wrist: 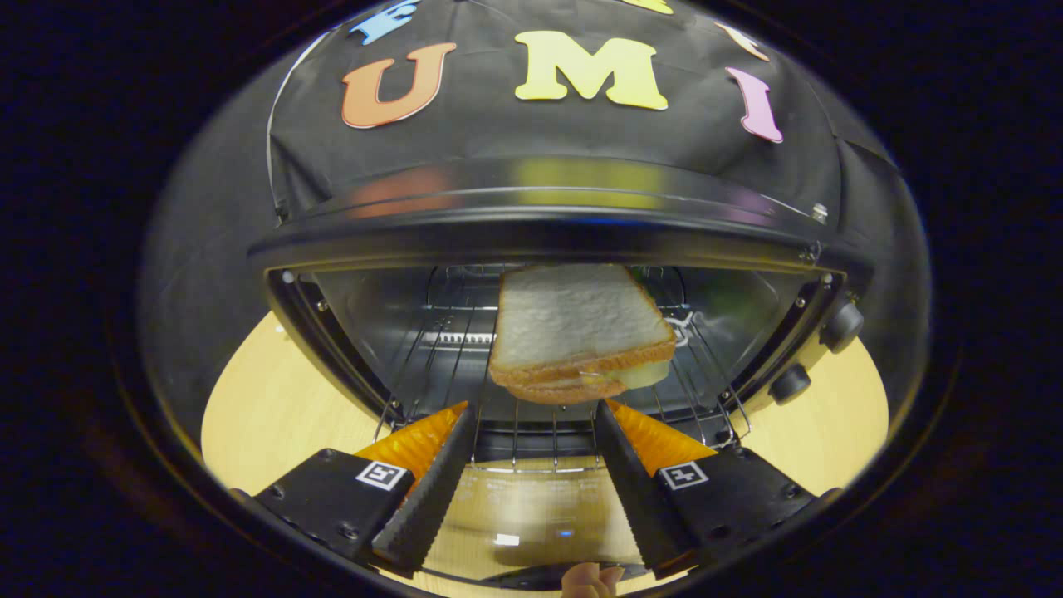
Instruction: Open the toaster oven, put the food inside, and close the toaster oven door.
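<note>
Across the middle of the frame stands the toaster oven (548, 224), its shiny curved top reflecting the wall behind and its mouth wide open toward the camera. It sits on a pale wooden table (266, 407), which shows at the lower left and lower right of the frame. The oven's glass door (531, 515) is folded down flat at the lower centre, lying below and between the fingers. Inside the cavity a wire rack (465, 365) spans from side to side, its front edge reaching toward the door. On that rack, at the centre of the frame, rests the sandwich (577, 332), white bread on top with a browned crust and a pale filling showing at its near edge. Two dark knobs (840, 325) sit on the oven's panel at the middle right. The gripper (536, 407) points straight at the oven from the bottom of the frame, its fingers spread wide apart and holding nothing; the sandwich lies just ahead of the fingertips, clear of both, nearer the right-hand finger. A fingertip (591, 580) of a person peeks in at the very bottom centre.
</note>
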Tool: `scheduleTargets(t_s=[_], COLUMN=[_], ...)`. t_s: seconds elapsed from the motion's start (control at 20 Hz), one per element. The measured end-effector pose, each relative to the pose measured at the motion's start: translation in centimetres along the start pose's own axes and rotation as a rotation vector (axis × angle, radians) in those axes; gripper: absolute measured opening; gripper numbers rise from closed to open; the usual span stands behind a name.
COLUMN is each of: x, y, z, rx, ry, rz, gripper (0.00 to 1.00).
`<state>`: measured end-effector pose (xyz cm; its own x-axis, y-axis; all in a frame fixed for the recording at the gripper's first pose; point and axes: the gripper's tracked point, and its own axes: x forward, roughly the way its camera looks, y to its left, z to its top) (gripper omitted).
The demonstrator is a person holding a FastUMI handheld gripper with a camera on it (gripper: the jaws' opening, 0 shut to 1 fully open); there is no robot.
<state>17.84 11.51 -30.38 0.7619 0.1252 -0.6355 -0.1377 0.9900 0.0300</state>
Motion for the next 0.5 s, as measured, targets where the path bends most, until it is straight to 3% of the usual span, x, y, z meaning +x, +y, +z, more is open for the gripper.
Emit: scheduleTargets(t_s=[0.3,0.5], x=[-3.6,-7.2], y=[-0.2,0.2], z=[-2.9,-4.4], rx=[0.018,-0.012], ry=[-0.041,-0.149], rz=[0.005,0.009], gripper=[1.00,1.00])
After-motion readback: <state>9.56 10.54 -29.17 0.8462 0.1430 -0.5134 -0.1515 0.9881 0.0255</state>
